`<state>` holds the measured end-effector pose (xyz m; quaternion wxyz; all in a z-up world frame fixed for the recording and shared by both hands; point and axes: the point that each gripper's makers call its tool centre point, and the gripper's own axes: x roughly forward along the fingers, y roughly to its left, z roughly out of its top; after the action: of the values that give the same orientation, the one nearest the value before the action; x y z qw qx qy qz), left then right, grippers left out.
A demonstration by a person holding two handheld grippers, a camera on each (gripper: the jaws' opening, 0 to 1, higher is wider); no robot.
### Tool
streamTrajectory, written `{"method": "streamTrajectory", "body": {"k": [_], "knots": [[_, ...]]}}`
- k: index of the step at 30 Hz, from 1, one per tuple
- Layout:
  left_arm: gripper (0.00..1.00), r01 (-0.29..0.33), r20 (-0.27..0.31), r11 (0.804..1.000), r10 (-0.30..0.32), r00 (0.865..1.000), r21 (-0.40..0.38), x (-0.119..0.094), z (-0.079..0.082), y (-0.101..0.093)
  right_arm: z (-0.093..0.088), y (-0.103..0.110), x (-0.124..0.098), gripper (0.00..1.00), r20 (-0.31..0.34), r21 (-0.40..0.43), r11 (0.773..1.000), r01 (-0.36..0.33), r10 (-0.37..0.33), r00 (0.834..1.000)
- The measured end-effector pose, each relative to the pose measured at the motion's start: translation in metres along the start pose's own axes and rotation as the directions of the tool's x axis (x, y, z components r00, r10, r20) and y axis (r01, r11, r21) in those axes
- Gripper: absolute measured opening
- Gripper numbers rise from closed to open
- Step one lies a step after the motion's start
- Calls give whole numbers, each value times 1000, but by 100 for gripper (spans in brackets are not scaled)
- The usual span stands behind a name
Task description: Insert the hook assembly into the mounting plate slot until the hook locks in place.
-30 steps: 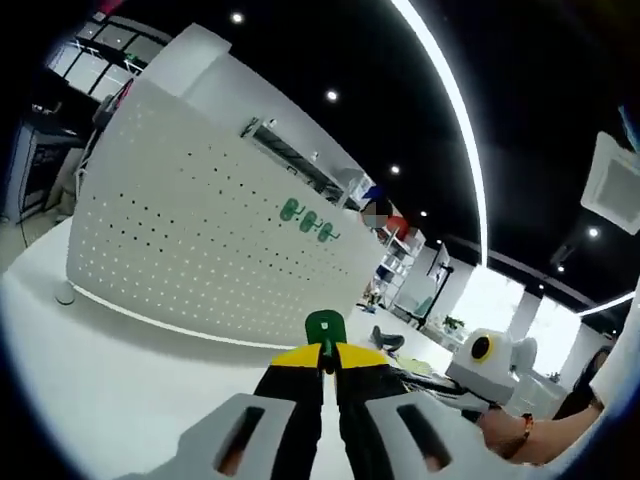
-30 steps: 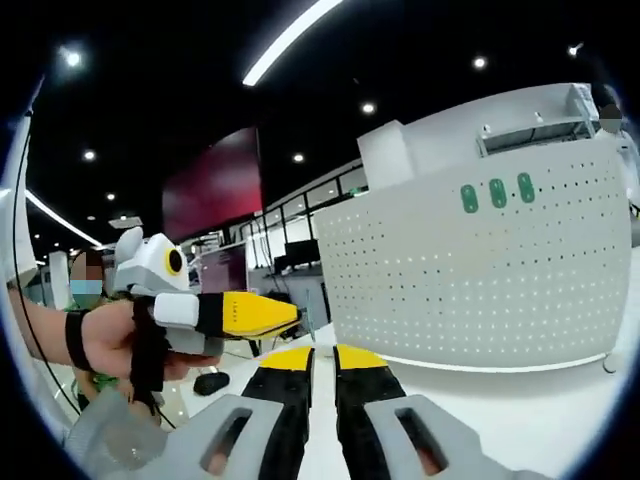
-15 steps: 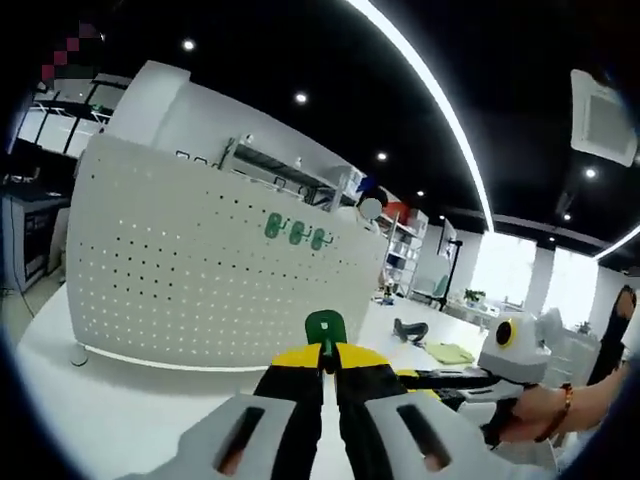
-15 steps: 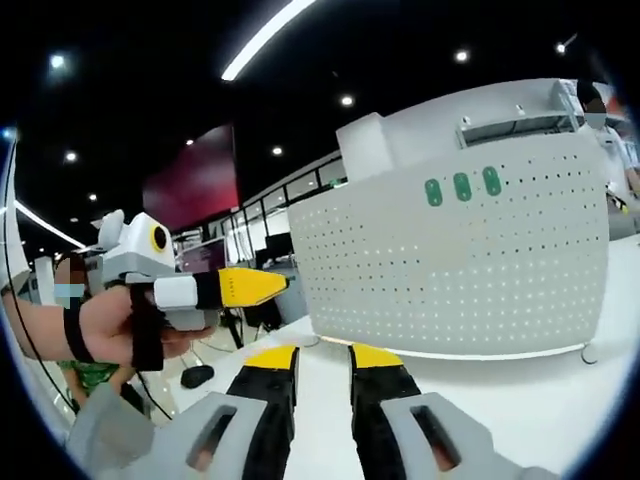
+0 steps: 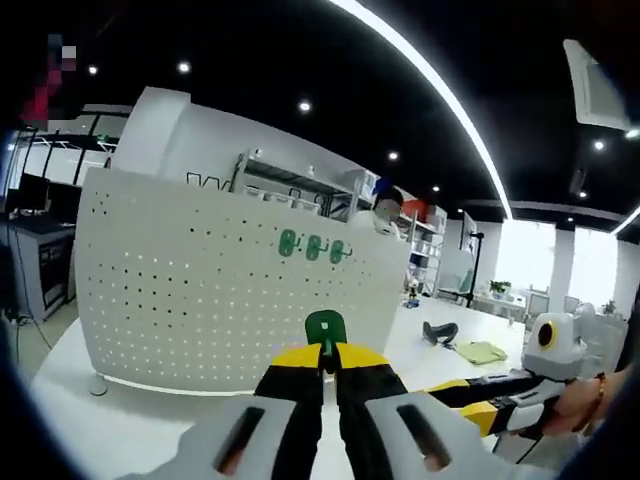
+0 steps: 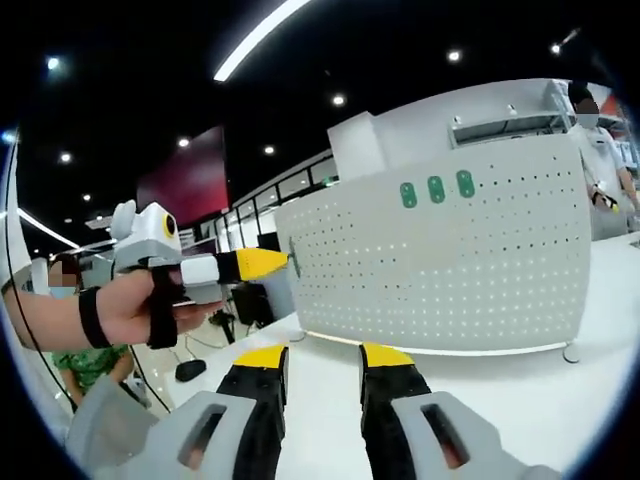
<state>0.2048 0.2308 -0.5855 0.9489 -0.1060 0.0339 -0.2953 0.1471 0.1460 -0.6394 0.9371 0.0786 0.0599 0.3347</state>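
Observation:
A white perforated mounting plate (image 5: 190, 290) stands upright on the table, with three green hooks (image 5: 313, 247) seated near its top right. My left gripper (image 5: 324, 352) is shut on a small green hook assembly (image 5: 324, 326), held a short way in front of the plate. In the right gripper view, the plate (image 6: 450, 270) and its green hooks (image 6: 436, 190) fill the right half. My right gripper (image 6: 322, 357) stands open with nothing between its fingers. The left gripper (image 6: 268, 264), held by a hand, points at the plate's left edge. The right gripper (image 5: 452, 400) enters the left gripper view low right.
The white table (image 5: 120, 430) stretches in front of the plate, which rests on small round feet (image 6: 571, 353). A black object (image 5: 440, 332) and a green cloth (image 5: 482, 351) lie farther back on the table. A person (image 6: 598, 150) stands behind the plate's right end.
My right gripper's jaws have spread from shut to open. Both cameras shifted, so the plate now looks more upright. The left gripper still holds the green hook assembly.

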Motion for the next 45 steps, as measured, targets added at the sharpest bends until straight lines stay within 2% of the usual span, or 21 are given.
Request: {"method": "streamTrajectory", "body": {"k": [5, 7, 18, 25, 26, 30, 34, 36, 37, 45], "knots": [[3, -42, 14, 999, 41, 999, 35, 9, 7, 2, 3, -8, -5, 30, -1, 1, 1000, 3, -3, 1000], [3, -76, 40, 991, 72, 997, 110, 11, 13, 4, 3, -11, -6, 30, -2, -4, 1000, 6, -6, 1000], [3, -172, 43, 979, 168, 985, 113, 27, 16, 15, -5, -23, -18, 31, -11, 25, 1000, -8, 8, 1000], [3, -210, 42, 968, 206, 978, 140, 41, 22, 22, -8, -31, -22, 31, -9, 39, 999, -4, 4, 1000], [3, -218, 40, 962, 215, 976, 162, 44, 23, 23, -8, -33, -23, 31, -7, 46, 999, -3, 3, 1000], [3, -219, 45, 960, 215, 976, 176, 53, 27, 23, -10, -34, -23, 31, -7, 52, 999, 0, 1, 1000], [3, -253, 44, 945, 250, 967, 209, 58, 30, 27, -12, -36, -23, 31, -4, 65, 998, 3, -3, 1000], [3, -252, 39, 945, 250, 968, 209, 63, 32, 29, -12, -37, -23, 31, -1, 66, 998, 4, -4, 1000], [3, -270, 44, 935, 267, 963, 231, 65, 34, 33, -14, -38, -23, 31, -4, 71, 997, 6, -6, 1000], [3, -278, 71, 932, 269, 960, 231, 80, 48, 34, -16, -44, -31, 32, 6, 89, 996, 21, -22, 1000]]}}
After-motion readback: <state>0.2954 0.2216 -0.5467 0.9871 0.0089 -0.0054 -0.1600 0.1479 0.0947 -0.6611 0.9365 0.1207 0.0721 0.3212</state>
